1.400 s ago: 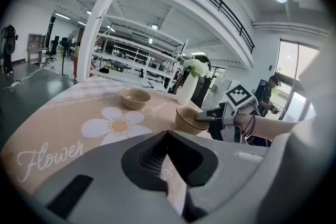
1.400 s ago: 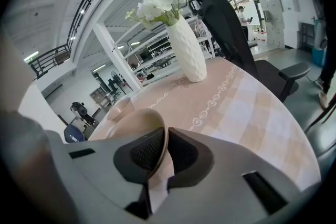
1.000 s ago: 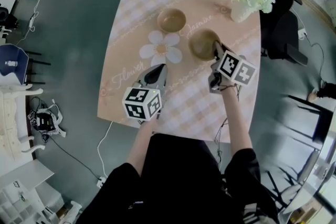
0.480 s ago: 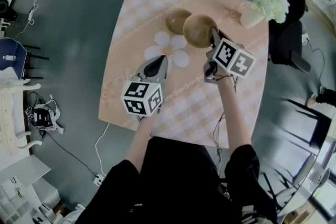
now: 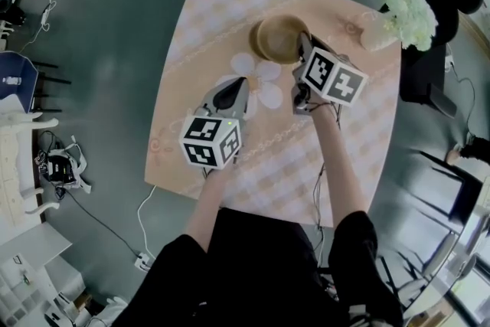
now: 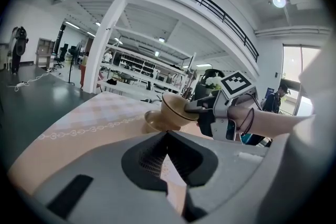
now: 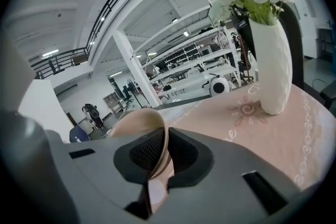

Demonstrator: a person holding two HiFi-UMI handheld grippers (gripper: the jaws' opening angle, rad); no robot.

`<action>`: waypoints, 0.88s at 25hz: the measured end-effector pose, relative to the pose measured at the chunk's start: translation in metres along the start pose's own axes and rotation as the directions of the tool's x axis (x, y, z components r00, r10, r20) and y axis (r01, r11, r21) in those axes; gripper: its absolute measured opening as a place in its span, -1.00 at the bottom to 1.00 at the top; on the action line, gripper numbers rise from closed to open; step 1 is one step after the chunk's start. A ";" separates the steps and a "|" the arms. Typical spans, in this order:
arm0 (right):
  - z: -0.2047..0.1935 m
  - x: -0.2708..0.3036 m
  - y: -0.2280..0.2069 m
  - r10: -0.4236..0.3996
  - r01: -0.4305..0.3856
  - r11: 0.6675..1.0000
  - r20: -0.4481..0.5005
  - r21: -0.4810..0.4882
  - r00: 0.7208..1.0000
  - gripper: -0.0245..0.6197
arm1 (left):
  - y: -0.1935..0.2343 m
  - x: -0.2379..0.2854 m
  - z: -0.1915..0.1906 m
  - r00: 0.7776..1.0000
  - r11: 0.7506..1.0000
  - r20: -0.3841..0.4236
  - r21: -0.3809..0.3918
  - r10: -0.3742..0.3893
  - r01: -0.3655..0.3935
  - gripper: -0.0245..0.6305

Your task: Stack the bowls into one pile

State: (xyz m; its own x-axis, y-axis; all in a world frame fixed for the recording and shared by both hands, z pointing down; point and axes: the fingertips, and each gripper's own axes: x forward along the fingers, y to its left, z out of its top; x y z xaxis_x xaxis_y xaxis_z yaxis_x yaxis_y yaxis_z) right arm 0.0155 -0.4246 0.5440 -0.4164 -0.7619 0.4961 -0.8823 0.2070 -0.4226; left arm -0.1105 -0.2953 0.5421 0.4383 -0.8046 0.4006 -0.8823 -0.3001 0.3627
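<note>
Right gripper (image 5: 305,40) grips; left gripper's (image 5: 240,82) fingers closed, empty.

peach-clothed table (image 5: 200,19) | carries: bowl (image 6: 151,121); flower vase (image 5: 375,33)

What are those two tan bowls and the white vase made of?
The held bowl and the lower bowl look like wood or wood-look plastic: matt tan, thin-walled, no glaze shine. The vase looks like white ceramic, possibly plastic: smooth, faintly glossy, with a pressed diamond pattern.
</note>
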 end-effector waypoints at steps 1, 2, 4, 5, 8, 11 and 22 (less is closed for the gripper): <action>0.000 0.004 0.001 0.001 -0.001 1.000 -0.008 -0.010 1.000 -0.89 | 0.002 0.001 0.000 1.000 1.000 -0.001 -0.004 0.002 -0.002 -0.93; -0.001 0.008 0.003 0.003 -0.004 1.000 -0.015 -0.019 1.000 -0.89 | 0.005 0.002 0.001 1.000 1.000 -0.001 -0.007 0.005 -0.005 -0.93; -0.003 0.016 0.006 0.010 -0.011 0.999 -0.030 -0.035 1.000 -0.89 | 0.010 0.005 0.000 1.000 1.000 -0.004 -0.014 0.010 -0.010 -0.93; -0.005 0.020 0.007 0.014 -0.015 0.999 -0.039 -0.043 0.999 -0.89 | 0.012 0.007 -0.001 1.000 1.000 -0.007 -0.018 0.010 -0.010 -0.93; -0.009 0.028 0.009 0.013 -0.018 0.996 -0.064 -0.084 0.998 -0.88 | 0.014 0.011 -0.005 1.000 1.000 -0.013 -0.028 0.010 -0.011 -0.93; -0.014 0.034 0.010 0.007 -0.017 0.993 -0.085 -0.118 0.996 -0.88 | 0.016 0.013 -0.007 1.000 0.999 -0.017 -0.030 0.012 -0.012 -0.93; -0.022 0.046 0.010 -0.027 0.001 0.975 -0.112 -0.224 0.993 -0.84 | 0.017 0.016 -0.008 1.000 0.999 -0.017 -0.039 0.020 -0.020 -0.93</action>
State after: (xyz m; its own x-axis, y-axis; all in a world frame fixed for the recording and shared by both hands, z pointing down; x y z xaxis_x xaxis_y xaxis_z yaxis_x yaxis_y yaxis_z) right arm -0.0175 -0.4444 0.5791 -0.4143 -0.6937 0.5891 -0.9096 0.3383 -0.2413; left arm -0.1172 -0.3094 0.5619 0.4237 -0.8016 0.4218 -0.8837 -0.2636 0.3867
